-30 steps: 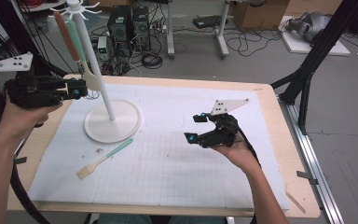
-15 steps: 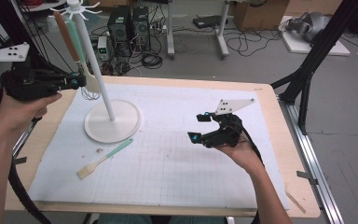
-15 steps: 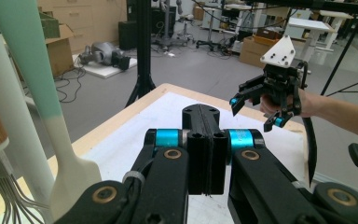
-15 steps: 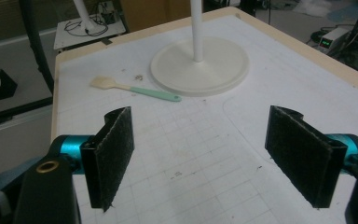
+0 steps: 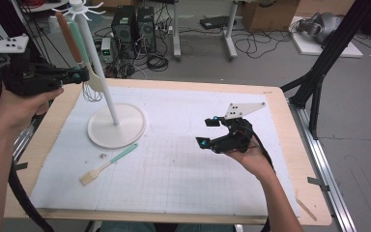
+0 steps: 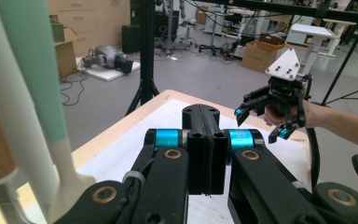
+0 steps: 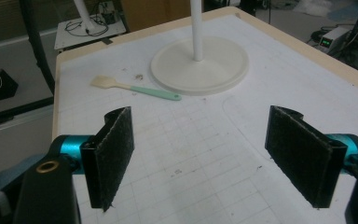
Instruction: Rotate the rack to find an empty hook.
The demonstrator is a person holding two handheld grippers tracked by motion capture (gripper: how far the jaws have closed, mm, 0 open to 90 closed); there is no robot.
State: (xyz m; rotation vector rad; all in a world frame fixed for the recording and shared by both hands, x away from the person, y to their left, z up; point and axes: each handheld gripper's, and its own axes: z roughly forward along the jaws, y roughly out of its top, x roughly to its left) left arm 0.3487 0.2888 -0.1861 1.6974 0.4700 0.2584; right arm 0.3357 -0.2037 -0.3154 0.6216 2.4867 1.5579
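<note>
- While the person's left hand (image 5: 17, 104) holds the left gripper (image 5: 79, 76) up beside the white utensil stand (image 5: 116, 126), its jaws are pressed flat together with nothing between them; they have just been closing.
- Seen from the left gripper view, the shut jaws point across the table toward the right gripper (image 6: 261, 116), and the hanging utensils sit just beside them at the left edge.
- A green-handled spatula (image 5: 86, 53), a brown-handled utensil (image 5: 67, 29) and a wire whisk (image 5: 92, 93) hang from the top of the stand's pole.
- The right gripper (image 5: 207, 131) rests in the right hand (image 5: 249, 155) above the white gridded mat (image 5: 174, 183), well apart from the stand, its jaws spread wide and empty.
- A second small spatula (image 5: 107, 165), green handle and pale blade, lies flat on the mat just in front of the stand's round base.
- The mat covers a light wooden table (image 5: 297, 159).
</note>
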